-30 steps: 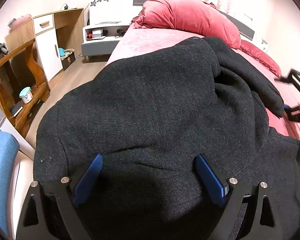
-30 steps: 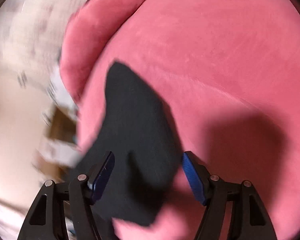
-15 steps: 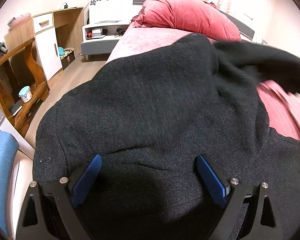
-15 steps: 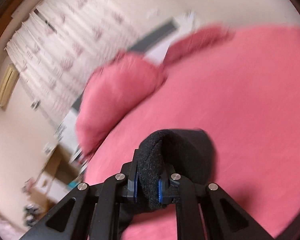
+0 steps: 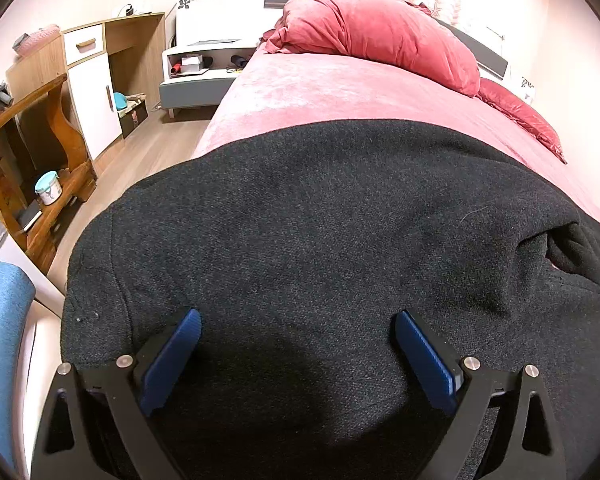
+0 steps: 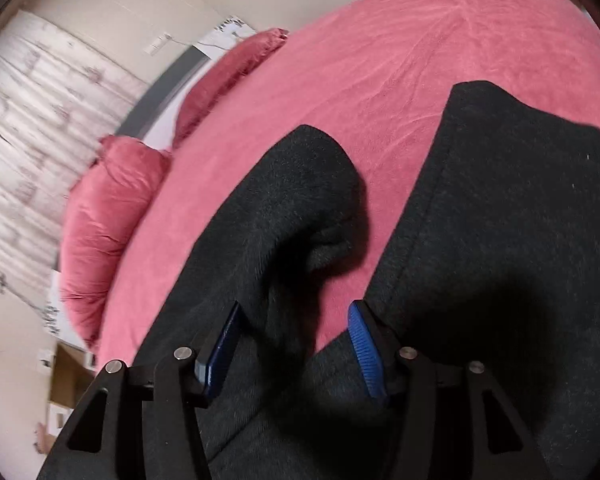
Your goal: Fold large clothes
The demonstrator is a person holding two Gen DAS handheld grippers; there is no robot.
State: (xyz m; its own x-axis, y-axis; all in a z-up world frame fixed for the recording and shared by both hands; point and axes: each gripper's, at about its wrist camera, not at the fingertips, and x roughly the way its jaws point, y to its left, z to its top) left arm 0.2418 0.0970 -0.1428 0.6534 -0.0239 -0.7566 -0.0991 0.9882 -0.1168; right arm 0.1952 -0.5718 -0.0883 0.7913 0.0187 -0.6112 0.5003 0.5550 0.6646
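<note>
A large black coat is spread over the near part of the pink bed, and it is taken here as the landmark. In the left wrist view the left gripper is held above the near part of the coat, with its jaws spread wide; nothing is seen between the blue pads. The far edge of the coat runs across the bed as a long curved line, and beyond this edge a bare strip of pink cover is left up to the red duvet at the head. The left edge of the coat hangs over the side of the bed, next to the wooden floor. Beyond the floor a wooden cabinet and a white nightstand are seen.

In the right wrist view the right gripper is also found with its jaws spread, and no cloth is pinched by it. A folded sleeve lies before the left pad, and the straight edge of the coat body lies beside the right pad. Between these two parts a narrow gap of pink cover is left open. Beyond the sleeve much bare bed is seen, up to a red pillow.
</note>
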